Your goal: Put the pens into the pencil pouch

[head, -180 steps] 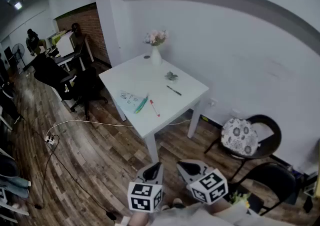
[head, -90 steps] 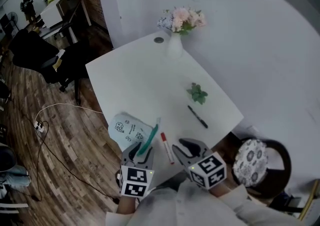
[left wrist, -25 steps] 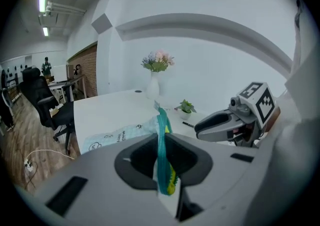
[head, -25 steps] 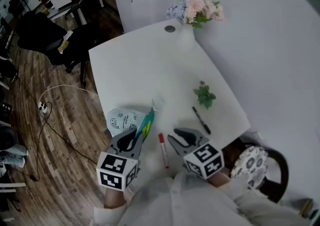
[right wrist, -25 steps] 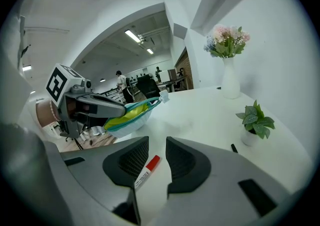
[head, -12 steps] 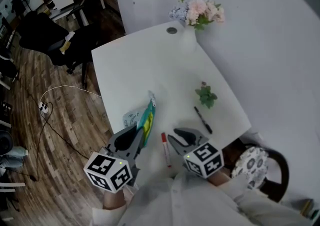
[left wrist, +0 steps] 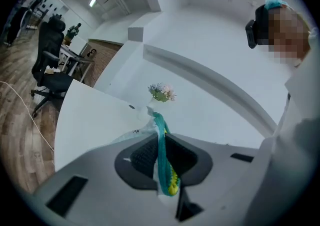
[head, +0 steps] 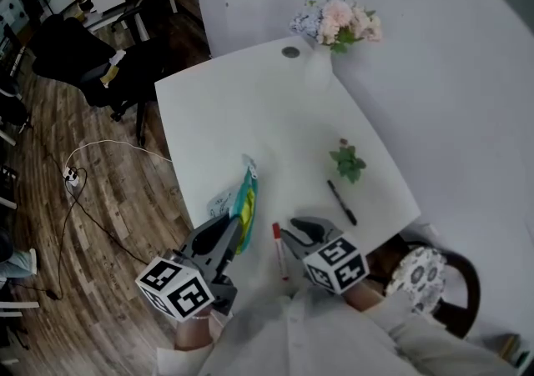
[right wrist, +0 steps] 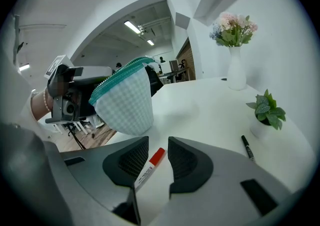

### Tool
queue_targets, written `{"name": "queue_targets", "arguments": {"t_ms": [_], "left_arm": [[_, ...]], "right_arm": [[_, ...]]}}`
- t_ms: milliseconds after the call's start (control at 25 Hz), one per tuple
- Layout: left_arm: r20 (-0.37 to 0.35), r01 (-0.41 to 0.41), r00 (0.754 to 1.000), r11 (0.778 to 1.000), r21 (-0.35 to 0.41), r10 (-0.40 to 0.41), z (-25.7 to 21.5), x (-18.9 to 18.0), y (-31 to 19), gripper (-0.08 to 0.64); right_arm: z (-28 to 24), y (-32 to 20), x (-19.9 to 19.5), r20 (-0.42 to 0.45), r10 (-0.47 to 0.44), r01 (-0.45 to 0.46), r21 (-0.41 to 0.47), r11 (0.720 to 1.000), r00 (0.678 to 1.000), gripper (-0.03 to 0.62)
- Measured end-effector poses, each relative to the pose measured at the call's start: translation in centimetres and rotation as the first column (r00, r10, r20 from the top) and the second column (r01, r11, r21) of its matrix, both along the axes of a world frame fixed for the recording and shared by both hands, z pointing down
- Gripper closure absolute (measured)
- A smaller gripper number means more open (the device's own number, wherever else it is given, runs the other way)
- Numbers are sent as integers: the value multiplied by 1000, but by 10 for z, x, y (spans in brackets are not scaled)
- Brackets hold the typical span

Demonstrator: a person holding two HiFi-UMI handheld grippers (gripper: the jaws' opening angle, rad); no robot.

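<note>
Two left gripper jaws clench the teal-zipped checked fabric pouch, now lifted off the white counter; right gripper jaws released.

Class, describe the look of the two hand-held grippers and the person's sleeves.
The left gripper and right gripper are grey, with curved jaws lined by dark ribbed pads. Each carries a white cube with black square markers. The sleeves are pale.
</note>
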State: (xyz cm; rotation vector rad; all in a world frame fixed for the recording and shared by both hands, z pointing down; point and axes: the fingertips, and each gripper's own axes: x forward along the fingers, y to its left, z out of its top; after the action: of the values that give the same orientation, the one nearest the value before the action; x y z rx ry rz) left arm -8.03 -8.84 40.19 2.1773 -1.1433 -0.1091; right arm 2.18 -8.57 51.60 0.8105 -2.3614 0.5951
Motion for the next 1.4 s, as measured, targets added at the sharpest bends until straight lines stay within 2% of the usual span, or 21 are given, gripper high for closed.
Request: {"name": "queue_targets", "arguments": {"t_ms": [160,280,440,880,1120,1400], "left_arm": [[-63,1,998,1000,-6,-1,2,-2,2,515],[-82,9,997,1000,-6,-9,3,-5,3,515],[-104,18,994,1000,-7,-19,4,-10,3,515],[-97,-1,995,1000,-3,1,8,-7,4,515],[-81,-4,997,1000,1,4,8,-8,5,515],[-77,-6,997,1000,-2,6,10,-7,4,515]], "right_arm": [[9,-2,-3,-26,-11,10,-21,1000,1000,489],[17,-1,-7,-48,-28,26,-50,998,998,487],[27,2,-15,-62,-47,40,-98,994,997,453],[58,9,-19,-145,-100,69,-203,977,984,446],[60,8,-19,-173,-111,76,-200,977,979,450],[61,8,-18,-180,-103,62,-220,974,978,489]]}}
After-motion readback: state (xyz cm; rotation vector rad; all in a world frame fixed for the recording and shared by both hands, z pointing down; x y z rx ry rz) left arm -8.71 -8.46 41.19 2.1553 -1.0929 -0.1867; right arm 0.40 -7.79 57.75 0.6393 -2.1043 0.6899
